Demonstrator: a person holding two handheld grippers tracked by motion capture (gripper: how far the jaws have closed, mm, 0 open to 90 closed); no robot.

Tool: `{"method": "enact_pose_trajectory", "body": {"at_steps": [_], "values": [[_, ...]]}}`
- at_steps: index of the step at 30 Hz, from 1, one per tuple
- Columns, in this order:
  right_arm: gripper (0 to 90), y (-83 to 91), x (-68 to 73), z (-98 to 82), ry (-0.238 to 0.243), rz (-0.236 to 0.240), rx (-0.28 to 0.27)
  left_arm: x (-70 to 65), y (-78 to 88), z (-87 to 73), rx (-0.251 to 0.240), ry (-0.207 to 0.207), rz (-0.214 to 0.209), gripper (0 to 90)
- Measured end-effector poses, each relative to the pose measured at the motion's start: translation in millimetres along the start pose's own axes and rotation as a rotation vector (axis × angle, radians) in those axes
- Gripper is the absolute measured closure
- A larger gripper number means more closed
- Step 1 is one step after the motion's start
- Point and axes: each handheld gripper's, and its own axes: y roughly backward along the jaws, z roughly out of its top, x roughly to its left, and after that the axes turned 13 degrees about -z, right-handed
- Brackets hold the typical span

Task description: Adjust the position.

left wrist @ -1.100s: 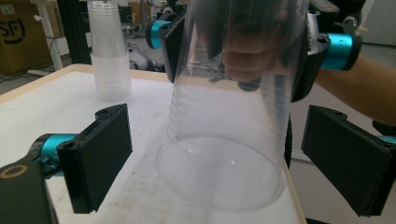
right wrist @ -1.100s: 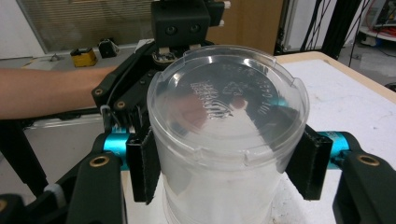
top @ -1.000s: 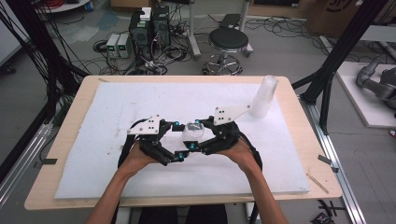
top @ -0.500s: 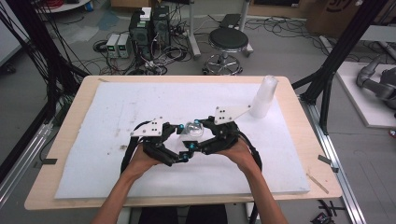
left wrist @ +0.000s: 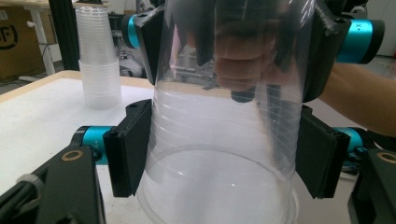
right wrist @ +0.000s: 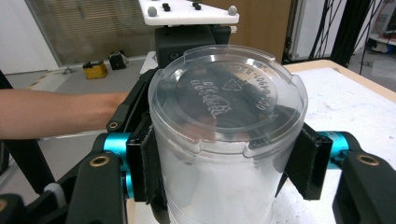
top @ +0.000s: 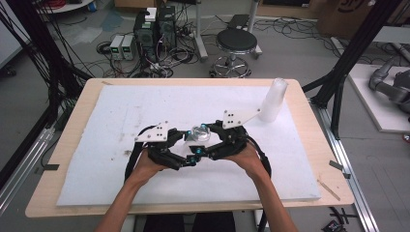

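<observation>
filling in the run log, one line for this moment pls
left gripper: shut on clear cup | right gripper: shut on clear cup | cup stack: far right, untouched

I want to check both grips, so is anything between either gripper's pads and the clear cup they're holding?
Nothing visible is. The left gripper has just been closing, and its pads now press straight on the clear cup. The right gripper clamps the same cup, pads on its wall.

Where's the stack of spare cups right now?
In the high view, the cup stack stands near the table's far right corner, beyond the right gripper.
</observation>
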Motion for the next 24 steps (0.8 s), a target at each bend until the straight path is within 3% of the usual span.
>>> {"method": "enact_pose_trajectory", "body": {"at_steps": [6, 9, 11, 17, 20, 24], "values": [[35.8, -0.4, -0.7, -1.0, 0.003, 0.004, 0.001, -1.0, 0.6, 0.4, 0.014, -0.006, 0.009, 30.0], [19.7, -1.8, 0.6, -1.4, 0.008, 0.000, 0.015, -1.0, 2.0, 1.0, 0.008, -0.007, 0.015, 30.3], [15.7, -2.0, 0.5, -2.1, -0.004, 0.000, 0.021, -1.0, 2.7, 1.1, 0.011, -0.007, 0.016, 30.5], [14.4, -1.2, 0.3, -2.1, -0.004, -0.003, 0.020, -2.0, 3.7, 1.5, 0.023, 0.000, 0.012, 30.8], [14.4, 0.8, 0.4, -2.7, 0.003, -0.009, 0.034, -2.9, 7.0, 3.4, 0.057, 0.006, 0.002, 31.1], [14.4, 9.7, 0.2, -3.1, 0.025, -0.023, 0.070, -6.0, 14.7, 11.4, 0.149, 0.025, 0.000, 31.7]]}}
